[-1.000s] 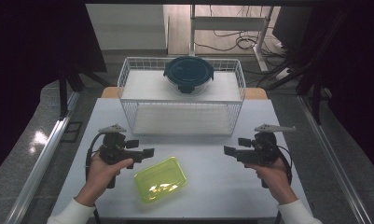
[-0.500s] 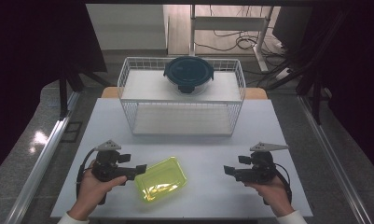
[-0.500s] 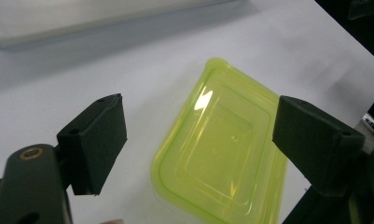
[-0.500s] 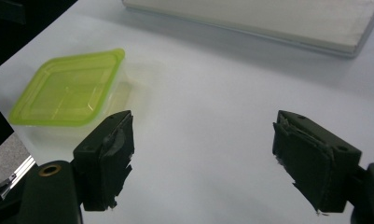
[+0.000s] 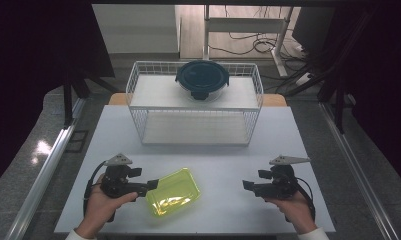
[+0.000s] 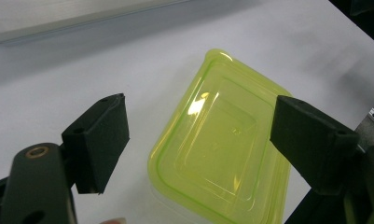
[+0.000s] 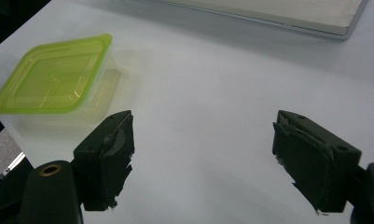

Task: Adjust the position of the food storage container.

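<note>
Two tools, both released, low over the white table (image 5: 218,165) near its front edge. Left tool (image 5: 150,186) sits just beside the yellow-green lidded container (image 5: 174,192), jaws spread wide w/ nothing pressed; in the left gripper view the container (image 6: 222,154) lies between & beyond the pads, lid on, no contact seen. Right tool (image 5: 247,185) is well apart from it on the right side, jaws wide, bare table between them. Container rests flat on the table, front-left of center. Wire basket (image 5: 195,107) stands behind, w/ a dark round lidded bowl (image 5: 202,80) on its upper shelf.
</note>
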